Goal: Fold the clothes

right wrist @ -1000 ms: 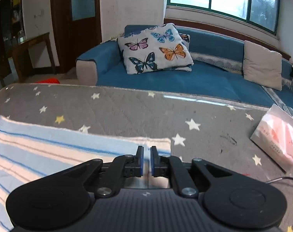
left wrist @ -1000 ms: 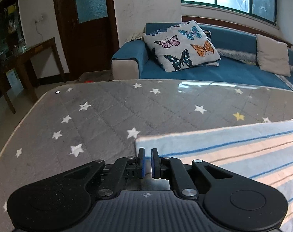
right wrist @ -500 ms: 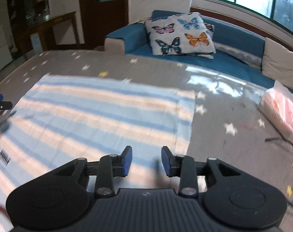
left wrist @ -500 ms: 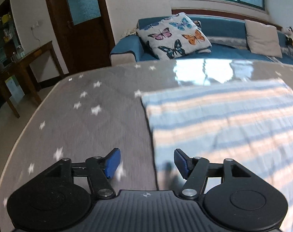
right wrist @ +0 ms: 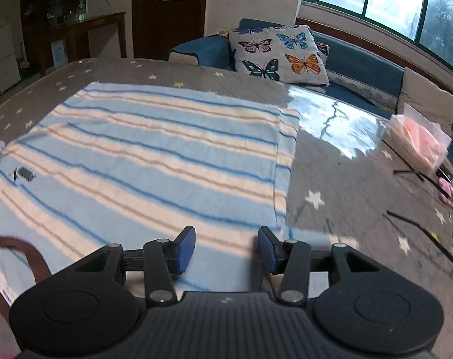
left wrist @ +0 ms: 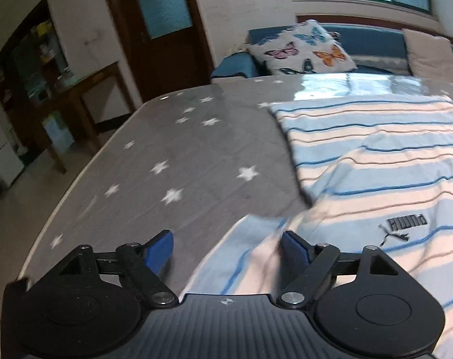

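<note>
The striped shirt (right wrist: 154, 161) lies flat on the star-patterned grey table cover (left wrist: 178, 161), pale blue and cream bands crossed by thin darker lines. In the right wrist view it fills the left and centre of the frame, its straight side edge running down the middle right; a small dark logo (right wrist: 24, 174) sits near the left edge. In the left wrist view the same shirt takes up the right half, with the logo at lower right and a sleeve spreading toward the bottom centre, blurred there.

The left gripper (left wrist: 227, 246) has its jaws spread wide, having just been opening; its blue pads (left wrist: 159, 248) grip nothing, and the sleeve lies loose on the cover below the gap. The right gripper (right wrist: 226, 249) stands partly spread, its jaws also just opening, above the shirt's near edge; no cloth is pinched.

At the far right of the right wrist view a clear bag with pink contents (right wrist: 418, 146) rests on the cover, with thin dark sticks (right wrist: 421, 227) nearer the camera. Beyond the table stands a blue sofa (right wrist: 364, 56) with a butterfly cushion (right wrist: 277, 53) and a beige cushion (right wrist: 427, 101), under a green-framed window (right wrist: 385, 3). A dark wooden door (left wrist: 163, 27) and a wooden side table (left wrist: 76, 89) fill the upper left of the left wrist view.
</note>
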Demonstrator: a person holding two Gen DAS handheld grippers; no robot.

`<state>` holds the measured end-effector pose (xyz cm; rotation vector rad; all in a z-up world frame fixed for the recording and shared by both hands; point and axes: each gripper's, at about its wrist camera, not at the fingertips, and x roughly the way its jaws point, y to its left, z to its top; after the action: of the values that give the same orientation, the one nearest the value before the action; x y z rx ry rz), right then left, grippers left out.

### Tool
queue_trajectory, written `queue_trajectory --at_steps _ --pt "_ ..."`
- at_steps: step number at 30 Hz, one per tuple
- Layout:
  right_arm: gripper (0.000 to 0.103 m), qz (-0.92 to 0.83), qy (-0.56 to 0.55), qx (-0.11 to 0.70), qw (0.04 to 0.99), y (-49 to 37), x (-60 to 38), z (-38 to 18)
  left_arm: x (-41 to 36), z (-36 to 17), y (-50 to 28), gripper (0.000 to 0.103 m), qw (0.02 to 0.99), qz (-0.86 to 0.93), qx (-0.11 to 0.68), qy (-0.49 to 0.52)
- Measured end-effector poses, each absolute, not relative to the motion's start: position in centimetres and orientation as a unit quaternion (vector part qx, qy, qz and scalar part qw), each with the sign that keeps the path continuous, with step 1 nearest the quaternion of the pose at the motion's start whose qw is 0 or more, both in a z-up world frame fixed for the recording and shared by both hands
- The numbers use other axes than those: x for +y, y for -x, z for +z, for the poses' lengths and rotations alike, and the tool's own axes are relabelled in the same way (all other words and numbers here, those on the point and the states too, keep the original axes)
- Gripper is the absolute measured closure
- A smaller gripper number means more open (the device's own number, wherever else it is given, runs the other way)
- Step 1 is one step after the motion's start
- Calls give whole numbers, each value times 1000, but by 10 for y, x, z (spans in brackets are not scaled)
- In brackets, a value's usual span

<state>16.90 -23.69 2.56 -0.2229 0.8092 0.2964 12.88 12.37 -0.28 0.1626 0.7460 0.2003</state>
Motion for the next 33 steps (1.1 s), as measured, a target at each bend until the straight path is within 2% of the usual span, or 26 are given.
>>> queue_trajectory --at_steps 7,9,10,12,14,15,17,19,25,27,28,29,30,31,33 --pt "56 195 111 370 902 -136 -218 37 144 -5 -95 21 920 105 376 -36" --pt "57 227 116 365 895 -125 -205 39 147 -7 -90 23 919 104 380 -28" --pt "58 243 118 363 892 -120 -198 39 147 -7 -88 26 920 100 379 -24" --pt "59 278 120 359 883 -109 -183 41 149 -5 -84 41 921 86 380 -13" --pt "60 314 120 360 870 -97 -167 44 147 -4 -83 60 922 65 382 -6" --pt "61 333 122 359 863 -91 -159 45 145 -3 -82 65 923 59 381 -9" --pt "61 367 130 354 850 -79 -142 46 141 -2 -80 90 924 47 380 -14" --pt "61 400 139 347 837 -67 -123 49 138 -2 -78 97 924 52 377 -20" --pt "62 467 189 321 802 -42 -65 40 145 0 -70 96 925 69 374 -9" --pt "67 472 206 310 799 -37 -51 33 149 2 -65 94 926 77 371 -5" --pt "67 470 218 302 801 -34 -45 31 150 3 -62 91 926 81 368 -4" --pt "68 465 229 296 803 -32 -41 29 152 3 -59 77 927 81 367 -2" --pt "74 460 238 291 804 -29 -39 27 154 3 -56 70 927 78 367 1" --pt "78 459 244 289 804 -28 -36 26 154 2 -56 67 926 77 369 -1" --pt "92 453 247 295 804 -27 -34 25 155 -2 -58 72 923 70 379 -3"
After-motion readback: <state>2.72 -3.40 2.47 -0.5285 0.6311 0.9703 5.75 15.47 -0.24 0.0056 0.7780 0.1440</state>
